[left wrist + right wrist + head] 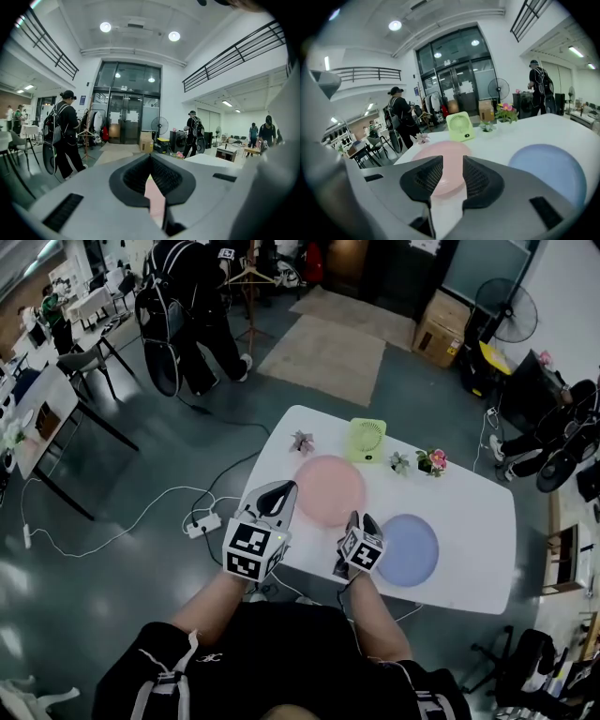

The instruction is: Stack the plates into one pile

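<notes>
A pink plate (328, 488) lies on the white table (469, 512) toward its left. A blue plate (408, 549) lies apart from it, nearer the front right. My left gripper (281, 488) hovers over the table's left front edge beside the pink plate, its tips together. In the left gripper view (150, 157) a strip of pink plate (154, 197) shows beneath the jaws. My right gripper (361, 518) hangs between the two plates, open, with nothing between its pads. The right gripper view (453, 160) has the pink plate (440, 152) straight ahead and the blue plate (553, 173) to the right.
A green desk fan (367, 440) and small flower pots (432, 461) stand along the table's far edge. A person with a backpack (192, 306) stands beyond the table. A power strip with cables (202, 524) lies on the floor to the left.
</notes>
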